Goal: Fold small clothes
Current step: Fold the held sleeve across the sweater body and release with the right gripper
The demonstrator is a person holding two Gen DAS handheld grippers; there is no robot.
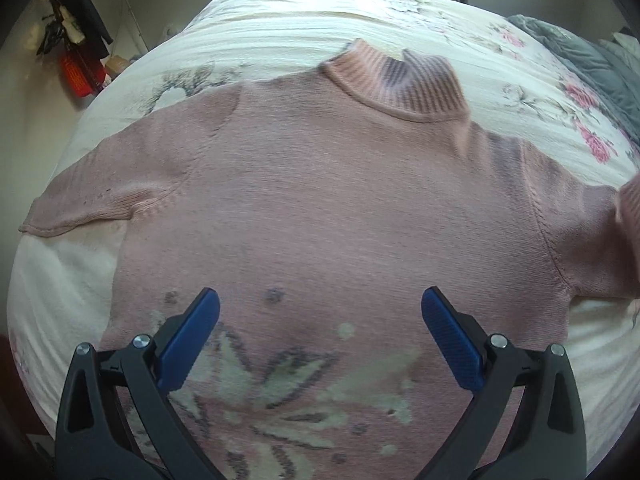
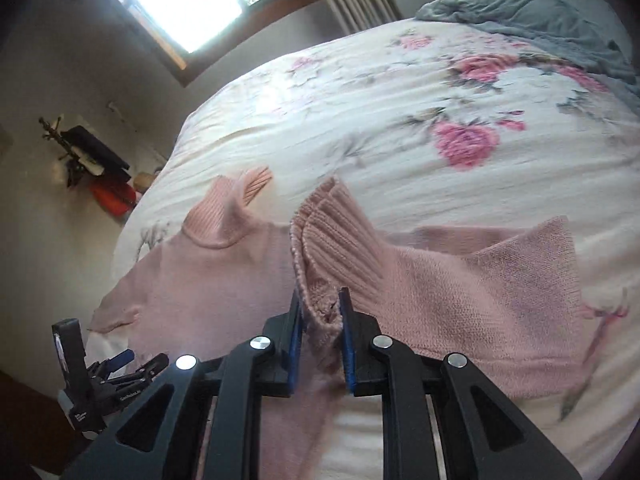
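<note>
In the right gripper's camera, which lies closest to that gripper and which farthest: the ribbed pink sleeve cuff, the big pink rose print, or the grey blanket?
1. Ribbed pink sleeve cuff, clamped in the right gripper.
2. Big pink rose print, mid-bed, up and right.
3. Grey blanket, far top right.

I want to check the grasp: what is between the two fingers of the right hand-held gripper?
In the right wrist view, the ribbed cuff of the pink sweater's sleeve is pinched in the right hand-held gripper.
</note>
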